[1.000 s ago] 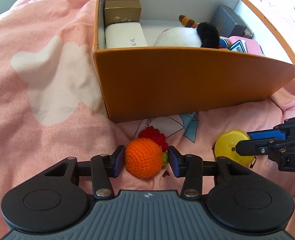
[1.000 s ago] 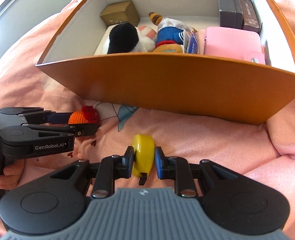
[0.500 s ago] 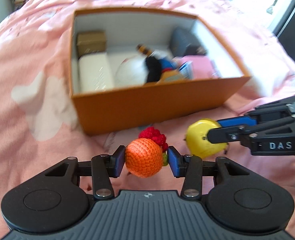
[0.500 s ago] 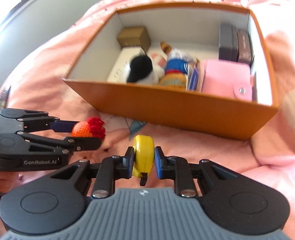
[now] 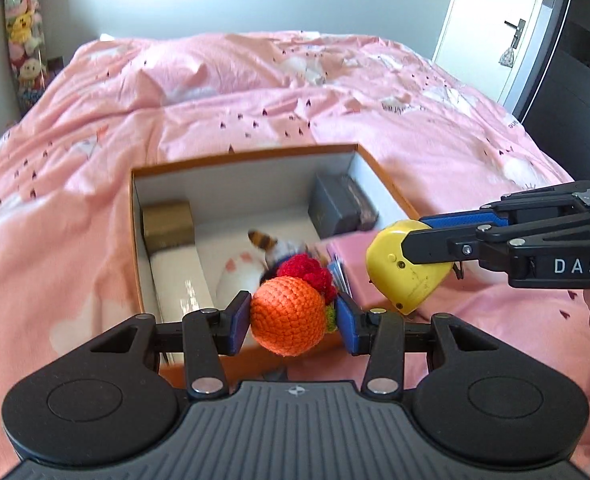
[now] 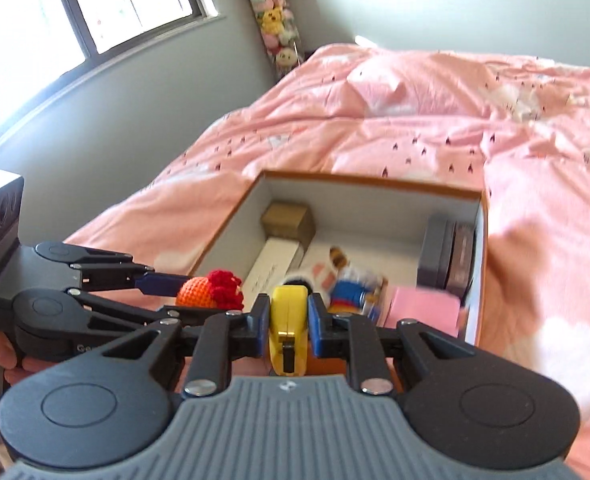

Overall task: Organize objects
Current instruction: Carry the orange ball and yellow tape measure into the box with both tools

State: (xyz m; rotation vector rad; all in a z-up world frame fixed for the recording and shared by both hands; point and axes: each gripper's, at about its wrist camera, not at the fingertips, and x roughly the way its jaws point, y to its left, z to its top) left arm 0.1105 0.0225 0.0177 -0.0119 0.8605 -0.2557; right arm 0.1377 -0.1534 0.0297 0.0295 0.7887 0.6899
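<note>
My left gripper (image 5: 294,322) is shut on an orange crocheted toy (image 5: 287,320) with a red tuft, held in the air above the near edge of the orange box (image 5: 239,158). My right gripper (image 6: 289,320) is shut on a yellow tape measure (image 6: 287,320), also held above the box's near side; it shows in the left wrist view (image 5: 405,266) to the right of the crocheted toy. The crocheted toy also shows in the right wrist view (image 6: 209,290), left of the tape measure.
The orange box (image 6: 371,182) lies on a pink bedspread (image 5: 295,92) and holds a gold box (image 5: 169,226), a white box (image 5: 179,276), a plush toy (image 5: 241,272), dark boxes (image 5: 341,208) and a pink wallet (image 6: 423,306). A door (image 5: 491,28) stands at the right.
Both grippers have risen with their objects from the bedspread in front of the box to high above its near edge. The box now looks smaller and lower in both views.
</note>
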